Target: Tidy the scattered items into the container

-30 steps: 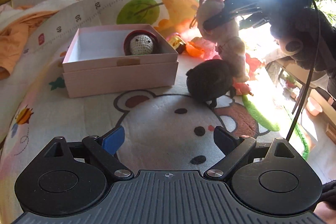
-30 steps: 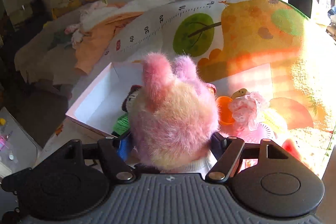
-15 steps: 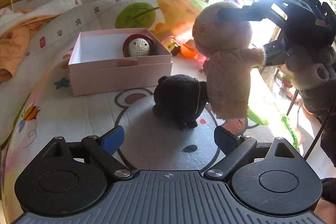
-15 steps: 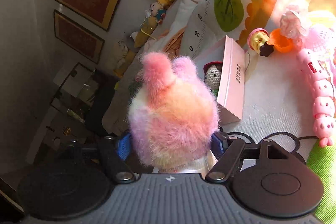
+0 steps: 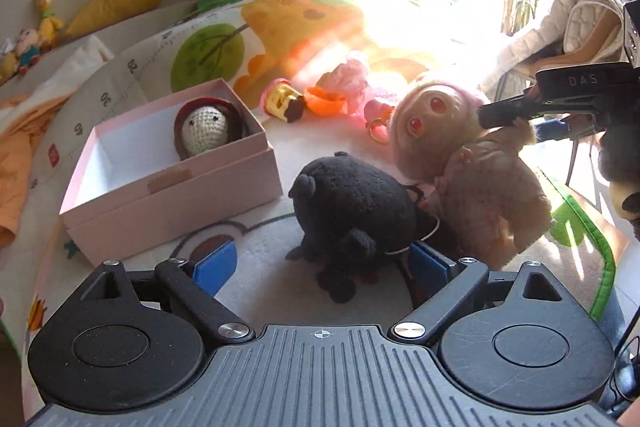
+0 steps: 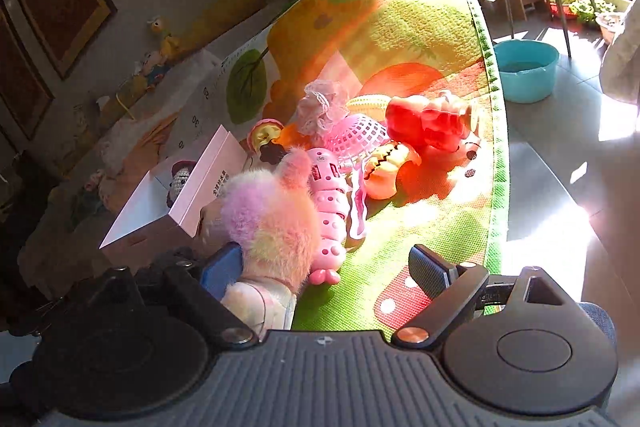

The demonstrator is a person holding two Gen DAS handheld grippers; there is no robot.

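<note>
You are at the pickup stage: one knitted doll already sits in the far right corner of the pink box, and the rest of the toys lie scattered on the play mat.

Your left gripper has its fingers spread wide, and the black plush lies on the mat between them, nearer the right finger than the left. It looks close to or touching the right pad; the left pad stands clear of it. To take it, you would need to centre the fingers on its body, close, then lift and carry it left and far over the box rim.

Your right gripper is open in its own view. The pink fluffy plush leans against the left finger only, with a wide gap to the right finger, so it is not gripped. From the left view this plush stands just right of the black one, touching it. It needs a fresh grip before it goes to the box

The box is left of both plushes, near the mat's left side
</note>
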